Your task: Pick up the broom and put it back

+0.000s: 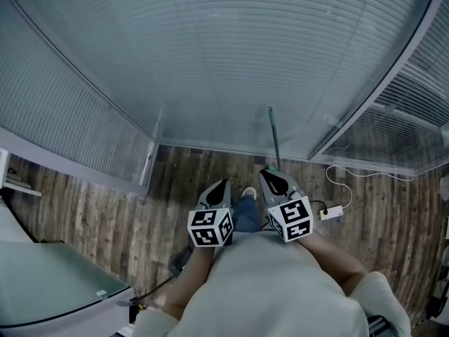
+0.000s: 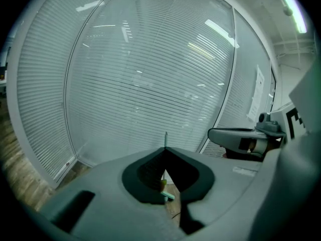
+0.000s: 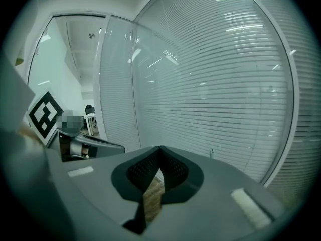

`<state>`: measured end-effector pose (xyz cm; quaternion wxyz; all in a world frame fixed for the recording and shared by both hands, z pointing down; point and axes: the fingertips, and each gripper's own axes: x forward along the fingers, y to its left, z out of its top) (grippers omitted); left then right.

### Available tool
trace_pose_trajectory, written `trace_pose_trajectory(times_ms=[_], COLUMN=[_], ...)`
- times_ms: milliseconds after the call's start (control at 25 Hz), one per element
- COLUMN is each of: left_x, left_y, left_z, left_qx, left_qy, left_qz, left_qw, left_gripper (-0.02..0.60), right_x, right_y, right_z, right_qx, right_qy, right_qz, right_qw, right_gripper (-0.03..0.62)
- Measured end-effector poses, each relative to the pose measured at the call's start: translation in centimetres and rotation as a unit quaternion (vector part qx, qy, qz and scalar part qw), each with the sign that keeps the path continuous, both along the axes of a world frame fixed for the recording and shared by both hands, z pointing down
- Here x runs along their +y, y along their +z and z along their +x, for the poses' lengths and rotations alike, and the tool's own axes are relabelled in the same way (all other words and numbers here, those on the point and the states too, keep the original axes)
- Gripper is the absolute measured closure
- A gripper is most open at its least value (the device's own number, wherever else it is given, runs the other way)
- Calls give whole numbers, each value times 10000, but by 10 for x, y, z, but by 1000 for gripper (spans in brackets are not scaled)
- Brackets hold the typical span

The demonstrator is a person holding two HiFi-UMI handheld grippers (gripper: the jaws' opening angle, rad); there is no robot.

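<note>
The broom [image 1: 273,140] stands upright with its thin green handle leaning against the glass wall with blinds, just beyond my right gripper [image 1: 265,174]. My left gripper [image 1: 223,183] is beside it, a little to the left. Both hang over the wooden floor with their jaws shut and nothing between them. In the left gripper view the handle's tip [image 2: 166,137] rises above the closed jaws [image 2: 165,149] and the pale green broom head [image 2: 167,195] shows below them. In the right gripper view the handle's tip [image 3: 211,152] shows right of the closed jaws [image 3: 160,147].
Glass partitions with blinds [image 1: 210,62] close off the space ahead and meet at corners left and right. A white power strip [image 1: 332,212] with its cable lies on the floor at the right. A glass-topped desk [image 1: 49,279] stands at lower left. The person's shoe [image 1: 248,192] is between the grippers.
</note>
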<state>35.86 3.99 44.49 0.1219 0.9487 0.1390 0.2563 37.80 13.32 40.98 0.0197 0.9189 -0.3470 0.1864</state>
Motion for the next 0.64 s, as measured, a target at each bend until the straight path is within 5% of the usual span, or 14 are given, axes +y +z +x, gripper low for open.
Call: trace_pose_trajectory(times_ms=[640], left_x=[-7], left_y=[0], left_z=[-2], left_qx=[46], left_qy=[-1], left_qz=[-35], left_qw=[10000], left_gripper=[577], right_x=[-7], right_y=[-1], right_z=[-3], right_qx=[26], right_qy=[-26], right_qz=[-11], right_qw=[10000], right_gripper=[589])
